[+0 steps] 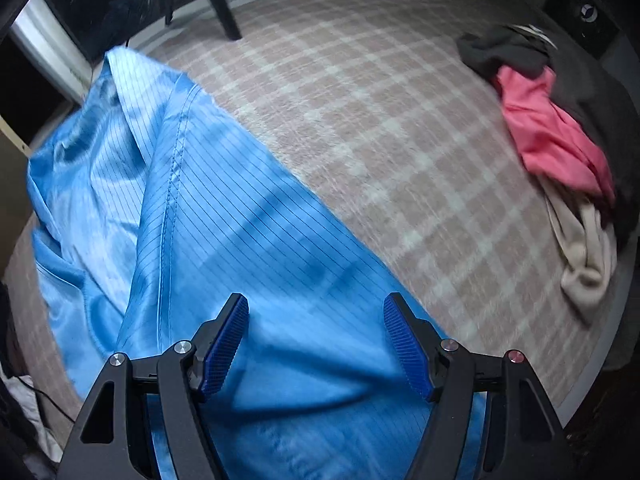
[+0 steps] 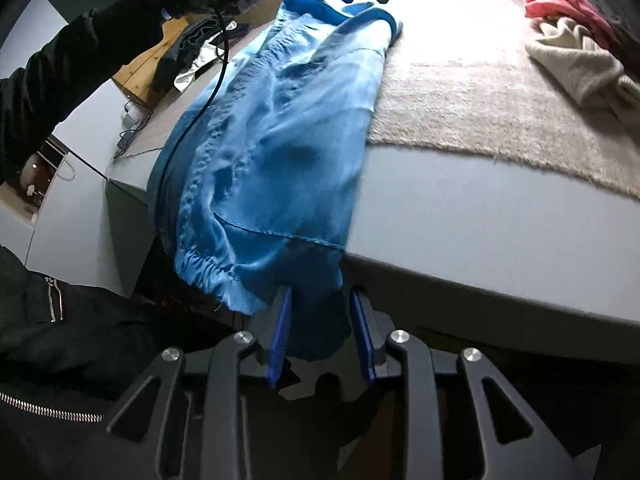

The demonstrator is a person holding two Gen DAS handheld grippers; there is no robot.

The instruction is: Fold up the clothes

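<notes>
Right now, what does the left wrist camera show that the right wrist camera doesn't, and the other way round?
Only the left wrist view shows the dark chair leg and the blanket's check pattern.

Only the right wrist view shows the black jacket sleeve, the table's grey front edge and the garment's gathered cuff.

Both show the shiny blue striped garment, the pink cloth and the cream cloth.

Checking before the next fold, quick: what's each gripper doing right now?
Left gripper: open, above the blue garment, holding nothing.
Right gripper: part open, garment hem between, not pinched.

grippers 2 (image 1: 316,344) (image 2: 322,334) | blue garment 1 (image 1: 224,240) | piled clothes 3 (image 1: 556,140)
</notes>
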